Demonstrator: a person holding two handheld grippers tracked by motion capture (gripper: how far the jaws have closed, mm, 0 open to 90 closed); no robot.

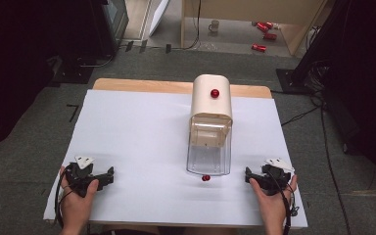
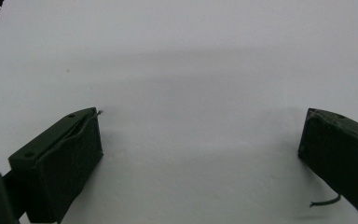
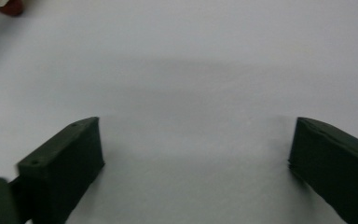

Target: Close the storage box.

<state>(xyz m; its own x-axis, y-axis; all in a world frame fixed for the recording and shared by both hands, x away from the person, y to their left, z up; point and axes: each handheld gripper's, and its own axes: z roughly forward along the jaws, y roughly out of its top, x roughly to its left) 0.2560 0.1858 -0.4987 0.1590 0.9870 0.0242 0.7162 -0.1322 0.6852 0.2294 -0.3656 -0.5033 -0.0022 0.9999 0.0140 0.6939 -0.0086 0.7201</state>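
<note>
No writing or brand can be read on anything here.

The bin point(image 1: 210, 125), a cream box with a red knob point(image 1: 215, 93) on top and a clear drawer end, lies on the white sheet point(image 1: 137, 137) with that clear end towards the person. A small red ball point(image 1: 205, 178) sits on the sheet just in front of the clear end, touching or nearly touching it; which, cannot be told.

The left gripper point(image 1: 108, 174) rests on the sheet well to the left of the bin and level with the ball, held in the left hand point(image 1: 76, 196). Its jaws stand wide apart with bare sheet between them, as the left gripper view point(image 2: 200, 140) shows.

The right gripper point(image 1: 249, 175) rests on the sheet to the right of the bin, nearer the ball than the left one but apart from it, held in the right hand point(image 1: 271, 198). Its jaws are also spread wide and grip nothing point(image 3: 196, 144). In the right gripper view the ball point(image 3: 10, 6) shows at the top left corner, well beyond the jaw tips.
</note>
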